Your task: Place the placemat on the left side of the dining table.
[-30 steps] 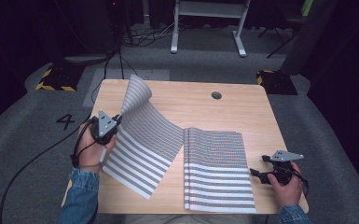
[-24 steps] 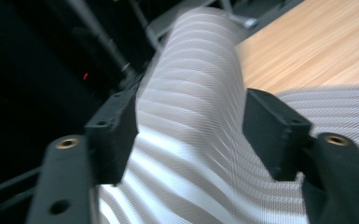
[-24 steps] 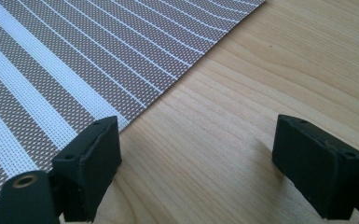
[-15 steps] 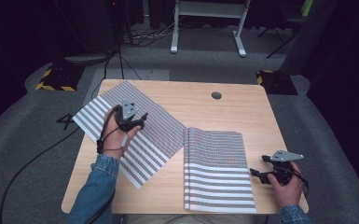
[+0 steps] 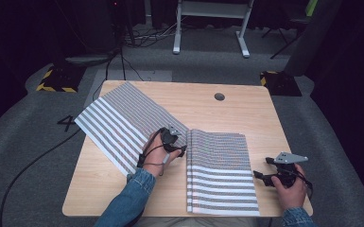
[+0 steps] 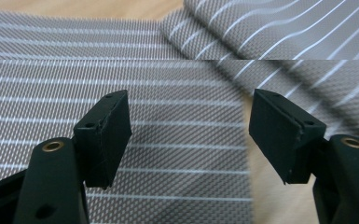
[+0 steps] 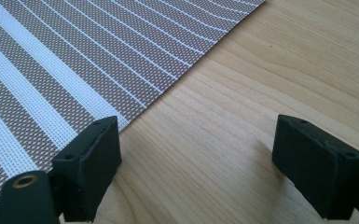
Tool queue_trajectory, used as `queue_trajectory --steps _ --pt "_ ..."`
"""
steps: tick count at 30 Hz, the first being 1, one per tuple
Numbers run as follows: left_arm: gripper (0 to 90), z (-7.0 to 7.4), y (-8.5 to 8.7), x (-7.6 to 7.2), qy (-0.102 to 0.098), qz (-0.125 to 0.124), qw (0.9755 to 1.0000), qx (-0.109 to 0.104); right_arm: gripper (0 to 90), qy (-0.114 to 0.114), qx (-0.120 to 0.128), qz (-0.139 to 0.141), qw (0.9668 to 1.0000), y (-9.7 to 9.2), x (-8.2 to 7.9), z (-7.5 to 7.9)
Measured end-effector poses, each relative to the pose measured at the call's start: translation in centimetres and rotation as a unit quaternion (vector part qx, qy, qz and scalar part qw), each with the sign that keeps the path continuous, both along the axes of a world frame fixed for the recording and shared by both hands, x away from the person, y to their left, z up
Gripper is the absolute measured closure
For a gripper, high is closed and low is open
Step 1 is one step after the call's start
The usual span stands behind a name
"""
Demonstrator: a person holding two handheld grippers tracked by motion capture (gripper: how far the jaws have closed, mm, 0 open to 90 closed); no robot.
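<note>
Mats: two striped woven mats on my table (image 5: 264, 118). Left mat (image 5: 123, 123) is grey-brown mesh with white stripes, wider stripes toward its near-left edge, lying flat and skewed diagonally, its far-left corner hanging past the table edge. Right mat (image 5: 220, 172) has the same pattern, lies squared to the near edge, wide white stripes at the near end. The two meet near table centre; in the left gripper view the left mat (image 6: 121, 140) fills most of the picture, another striped layer (image 6: 284, 32) lies rippled beyond it, overlap order unclear.

My left gripper (image 5: 172, 142) sits over the left mat's near-right corner, jaws spread wide, just been opening, nothing between them; pads (image 6: 107, 135) clear of the cloth. My right gripper (image 5: 276, 172) rests on bare wood just right of the right mat, jaws wide apart, empty; mat edge (image 7: 74, 60) runs beside its left pad.

Versus a second ago: the left mat was lifted and curled up in the left gripper, now it lies flat and released; that hand came in toward centre. Right hand unchanged.

Writing: a "4" (image 5: 68, 123) marked on the floor left of the table. No brands readable.
</note>
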State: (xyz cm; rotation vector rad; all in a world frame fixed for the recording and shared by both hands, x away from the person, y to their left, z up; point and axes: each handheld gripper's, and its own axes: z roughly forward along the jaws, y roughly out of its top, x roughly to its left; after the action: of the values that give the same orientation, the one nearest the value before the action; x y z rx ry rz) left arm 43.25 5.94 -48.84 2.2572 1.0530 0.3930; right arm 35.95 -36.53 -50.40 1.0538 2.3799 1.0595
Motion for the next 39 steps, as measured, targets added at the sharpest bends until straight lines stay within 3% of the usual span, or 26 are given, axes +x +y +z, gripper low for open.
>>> queue_trajectory --steps 2,4,5,8,9,10,11,15,18,20,22,24,26,31,33,39 --pt "32.6 -0.4 0.2 0.1 0.01 0.006 0.9998 -0.016 15.5 0.0 0.0 0.0 1.0 0.0 0.0 0.0" --pt "34.8 -0.5 0.5 0.1 0.001 -0.003 0.9998 -0.019 15.5 0.0 0.0 0.0 1.0 0.0 0.0 0.0" --pt "35.7 -0.5 0.6 0.1 0.01 -0.008 0.9996 -0.025 15.5 0.0 0.0 0.0 1.0 0.0 0.0 0.0" --pt "38.5 -0.5 0.7 0.3 0.009 -0.012 0.9996 -0.024 15.5 0.0 0.0 0.0 1.0 0.0 0.0 0.0" --pt "40.6 -0.4 0.8 0.4 -0.001 -0.009 0.9998 -0.015 15.5 0.0 0.0 0.0 1.0 0.0 0.0 0.0" --pt "46.9 -0.4 1.0 0.5 -0.006 -0.025 0.9995 -0.017 15.5 0.0 0.0 0.0 1.0 0.0 0.0 0.0" --pt "57.0 -0.5 1.2 0.5 -0.011 -0.021 0.9994 -0.025 15.5 0.0 0.0 0.0 1.0 0.0 0.0 0.0" --pt "72.2 -0.8 2.0 0.7 -0.021 -0.021 0.9986 -0.042 15.5 0.0 0.0 0.0 1.0 0.0 0.0 0.0" --pt "84.6 -0.7 2.7 0.9 -0.02 -0.019 0.999 -0.035 15.5 0.0 0.0 0.0 1.0 0.0 0.0 0.0" --pt "86.0 -0.5 3.2 0.8 -0.019 -0.023 0.9992 -0.027 15.5 0.0 0.0 0.0 1.0 0.0 0.0 0.0" --pt "86.9 0.0 4.0 0.6 -0.01 -0.028 0.999 -0.034 15.5 0.0 0.0 0.0 1.0 0.0 0.0 0.0" --pt "87.3 0.6 4.8 0.5 -0.024 -0.023 0.9986 -0.041 15.5 0.0 0.0 0.0 1.0 0.0 0.0 0.0" --pt "87.5 1.4 5.6 0.2 -0.036 -0.022 0.997 -0.065 15.5 0.0 0.0 0.0 1.0 0.0 0.0 0.0" --pt "87.5 4.0 6.0 -1.5 -0.073 -0.059 0.9925 -0.078 15.5 0.0 0.0 0.0 1.0 0.0 0.0 0.0" --pt "87.4 5.0 6.0 -2.4 -0.091 -0.08 0.9897 -0.076 15.5 0.001 -0.001 0.0 1.0 0.0 0.0 0.0" --pt "87.3 7.4 6.0 -6.1 -0.11 -0.131 0.9801 -0.1 15.5 0.001 -0.002 0.001 1.0 0.0 0.0 0.0"
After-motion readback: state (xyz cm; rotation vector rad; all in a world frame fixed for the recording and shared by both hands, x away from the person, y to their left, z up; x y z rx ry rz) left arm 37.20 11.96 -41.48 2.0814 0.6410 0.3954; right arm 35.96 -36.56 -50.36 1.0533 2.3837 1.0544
